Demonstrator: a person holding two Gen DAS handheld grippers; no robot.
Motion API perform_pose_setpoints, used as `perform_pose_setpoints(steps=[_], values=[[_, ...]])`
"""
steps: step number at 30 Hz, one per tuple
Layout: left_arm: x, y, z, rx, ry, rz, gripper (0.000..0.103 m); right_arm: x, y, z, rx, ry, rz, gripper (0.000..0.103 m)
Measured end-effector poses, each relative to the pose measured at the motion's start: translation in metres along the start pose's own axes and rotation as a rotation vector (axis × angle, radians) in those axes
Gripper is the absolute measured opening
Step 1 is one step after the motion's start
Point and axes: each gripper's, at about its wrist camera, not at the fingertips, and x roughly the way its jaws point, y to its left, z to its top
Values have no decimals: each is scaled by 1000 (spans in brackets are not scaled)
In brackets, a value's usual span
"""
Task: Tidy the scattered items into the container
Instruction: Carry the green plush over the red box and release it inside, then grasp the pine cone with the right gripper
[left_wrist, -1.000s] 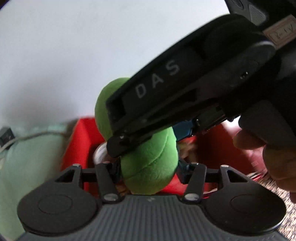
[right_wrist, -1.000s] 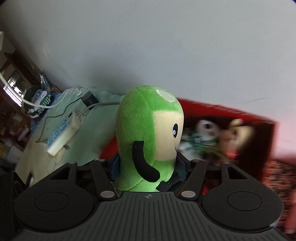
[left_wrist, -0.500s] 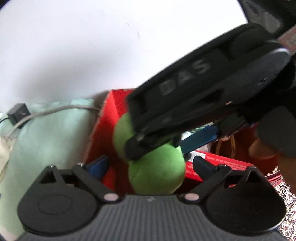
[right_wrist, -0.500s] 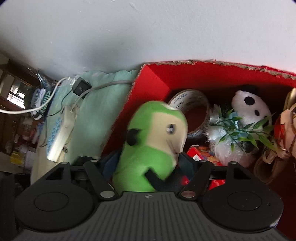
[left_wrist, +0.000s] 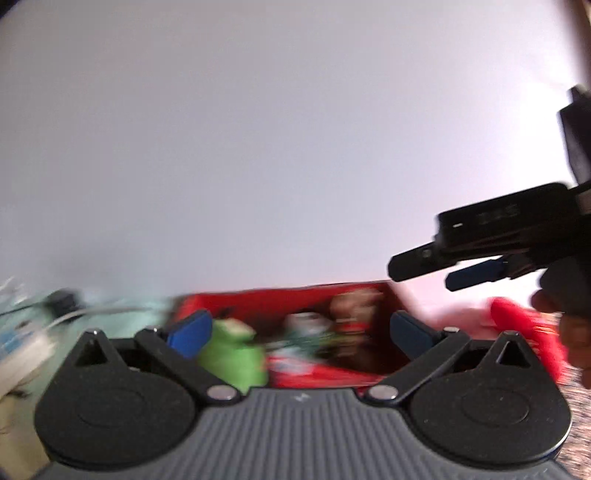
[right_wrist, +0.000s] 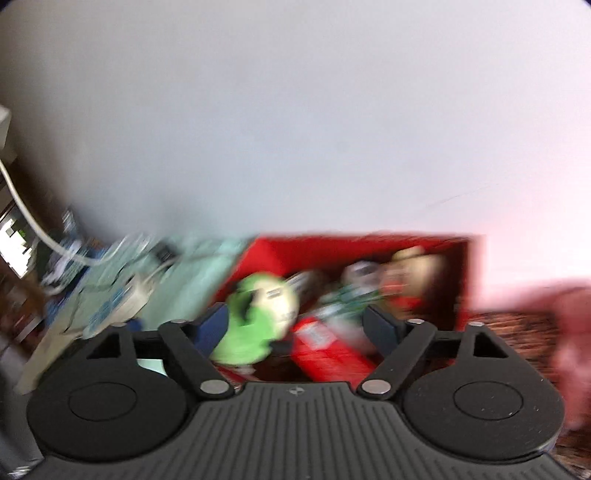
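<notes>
The green plush toy (right_wrist: 258, 317) lies in the left end of the red box (right_wrist: 354, 245), free of both grippers; it also shows in the left wrist view (left_wrist: 232, 354) inside the red box (left_wrist: 258, 299). My right gripper (right_wrist: 295, 325) is open and empty, just in front of the box. My left gripper (left_wrist: 299, 334) is open and empty, also before the box. The right gripper's body (left_wrist: 498, 232) shows at the right of the left wrist view. Both views are blurred by motion.
The box also holds a red packet (right_wrist: 325, 347), a panda plush (right_wrist: 362, 273), a fake plant and a beige item. A mint cloth (right_wrist: 184, 280) with a power strip and cables lies left of the box. A white wall stands behind. Patterned fabric lies to the right.
Both grippers opened and let go of the green plush, which dropped into the red box. Both grippers pulled back and up, and the right gripper moved away to the right.
</notes>
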Motion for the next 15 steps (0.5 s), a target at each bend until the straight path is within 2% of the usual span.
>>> perform_pose_setpoints(steps=[1,4,5,8,10,12,15], values=[[-8,-22,5,5,-1,-65,103,-14,-11,-7,11,-40,-35,86],[13,-57,-16,19,44,-278,103,-58,-53,-25,65,-118,-160,86],[7,-84,-19,28,60,-321,103,-70,-67,-31,86,-130,-207,86],[31,-144,-46,73,140,-456,103,-103,-114,-48,174,-152,-339,86],[34,-180,-53,92,203,-546,103,-118,-144,-59,243,-148,-406,86],[28,-217,-60,116,256,-576,103,-128,-166,-70,291,-145,-473,86],[55,-253,-78,144,310,-569,102,-131,-191,-83,318,-110,-516,86]])
